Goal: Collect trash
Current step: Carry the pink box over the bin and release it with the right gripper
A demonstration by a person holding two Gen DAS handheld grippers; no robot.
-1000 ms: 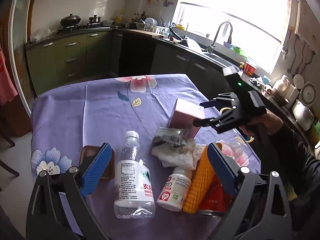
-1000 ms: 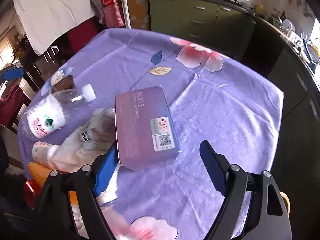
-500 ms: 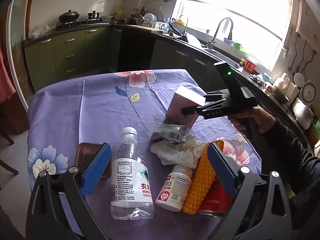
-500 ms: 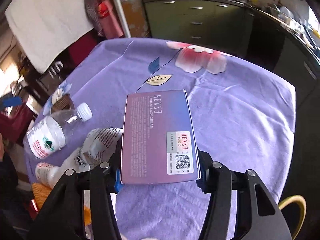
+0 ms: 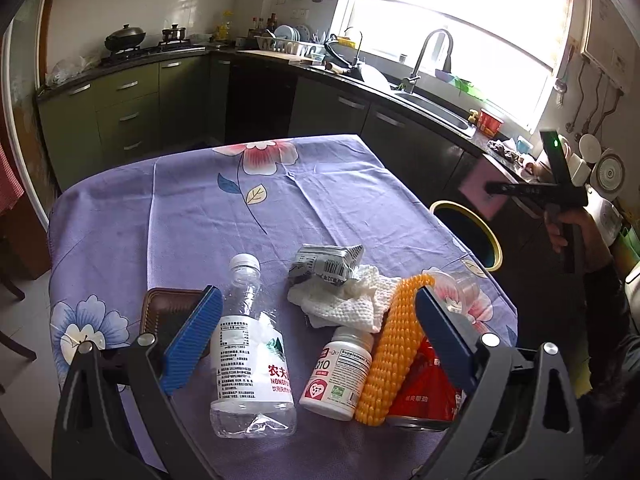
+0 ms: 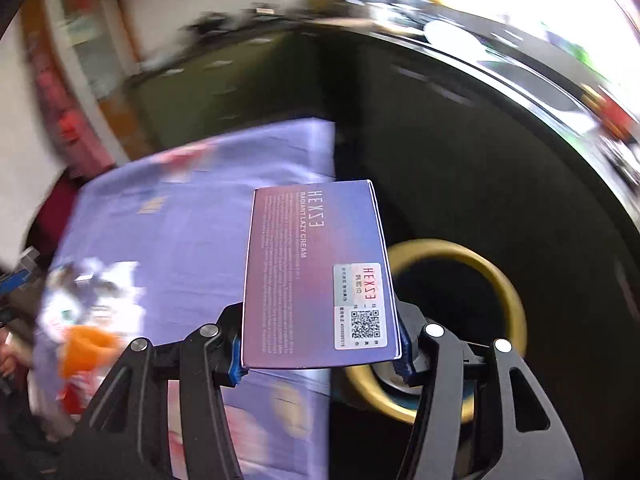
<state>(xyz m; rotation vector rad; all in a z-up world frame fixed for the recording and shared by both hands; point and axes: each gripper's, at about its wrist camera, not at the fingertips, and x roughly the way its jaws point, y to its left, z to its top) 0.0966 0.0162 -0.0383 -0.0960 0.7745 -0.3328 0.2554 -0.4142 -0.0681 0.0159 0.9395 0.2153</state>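
A kitchen table under a purple floral tablecloth (image 5: 192,216) is standing before green cabinets and a bright window. I am holding my right gripper (image 6: 320,360) off the table's right edge, its jaws clenched on the near end of a purple cream box (image 6: 316,276), having just closed onto it. The box is hanging above the yellow-rimmed bin (image 6: 508,292) on the floor, partly overlapping its rim in the right wrist view. I am keeping my left gripper (image 5: 316,332) over the near clutter, jaws standing wide and grasping nothing. Between and beyond its fingers are lying a clear water bottle (image 5: 252,356), a white supplement bottle (image 5: 340,372), a yellow mesh sleeve (image 5: 392,344), a red can (image 5: 428,396), a crumpled tissue (image 5: 348,304) and a printed wrapper (image 5: 328,260).
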